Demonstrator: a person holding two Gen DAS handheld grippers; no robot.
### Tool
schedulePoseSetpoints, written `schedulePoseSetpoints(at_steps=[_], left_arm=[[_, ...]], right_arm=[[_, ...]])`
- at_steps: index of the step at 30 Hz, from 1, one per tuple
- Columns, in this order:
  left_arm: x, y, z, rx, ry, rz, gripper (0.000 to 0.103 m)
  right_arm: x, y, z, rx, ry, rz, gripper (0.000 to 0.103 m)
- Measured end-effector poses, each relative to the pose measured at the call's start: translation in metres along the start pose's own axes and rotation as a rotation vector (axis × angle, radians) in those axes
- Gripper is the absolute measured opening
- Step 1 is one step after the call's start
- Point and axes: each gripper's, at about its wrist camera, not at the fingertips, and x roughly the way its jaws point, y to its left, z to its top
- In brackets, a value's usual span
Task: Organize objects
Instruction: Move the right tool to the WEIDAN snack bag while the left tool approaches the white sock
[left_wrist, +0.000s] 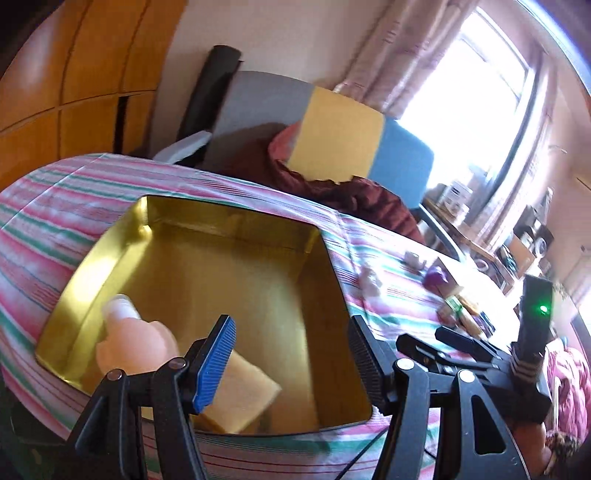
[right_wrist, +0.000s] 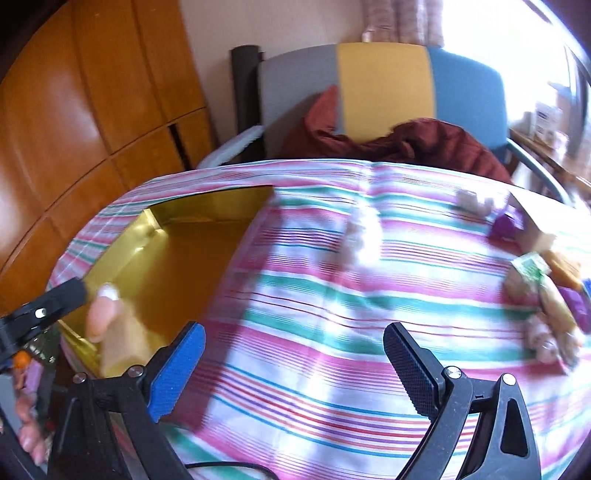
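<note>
An open gold tin (left_wrist: 92, 266) sits on a striped tablecloth (left_wrist: 55, 206). Inside it lie a peach bottle with a white cap (left_wrist: 133, 336) and a yellow block (left_wrist: 245, 391). My left gripper (left_wrist: 291, 362) hovers open over the tin's near side, with nothing between its pads. In the right wrist view the tin (right_wrist: 122, 251) is at the left, holding the bottle (right_wrist: 105, 314) and block (right_wrist: 122, 350). My right gripper (right_wrist: 293, 369) stands wide open above bare cloth (right_wrist: 332, 332), holding nothing. Loose small items lie at the right: a purple piece (right_wrist: 506, 225), a green packet (right_wrist: 530, 267) and a pale fluffy lump (right_wrist: 364, 232).
A chair (right_wrist: 384, 85) with grey, yellow and blue panels and a dark red cloth (right_wrist: 424, 140) stands behind the table. Wooden cabinets (right_wrist: 74, 110) fill the left. A finger of the left gripper (right_wrist: 55, 299) and a hand (right_wrist: 29, 424) show at the lower left.
</note>
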Motion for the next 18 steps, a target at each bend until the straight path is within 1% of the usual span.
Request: schedulePoseSetpoints(at_steps=[4, 8, 13, 18], left_arm=[[0.002, -0.020, -0.004, 0.050, 0.014, -0.038, 0.064], [0.004, -0.039, -0.007, 0.091, 0.030, -0.062, 0.064], [0.010, -0.055, -0.012, 0.118, 0.063, -0.085, 0.064], [0.015, -0.071, -0.017, 0.148, 0.096, -0.110, 0.064]], right_arm=[[-0.007, -0.035, -0.007, 0.047, -0.001, -0.066, 0.098], [-0.018, -0.075, -0.012, 0.118, -0.013, -0.123, 0.099], [-0.041, -0.121, -0.013, 0.192, -0.081, -0.200, 0.100], [-0.060, -0.173, -0.007, 0.267, -0.149, -0.268, 0.101]])
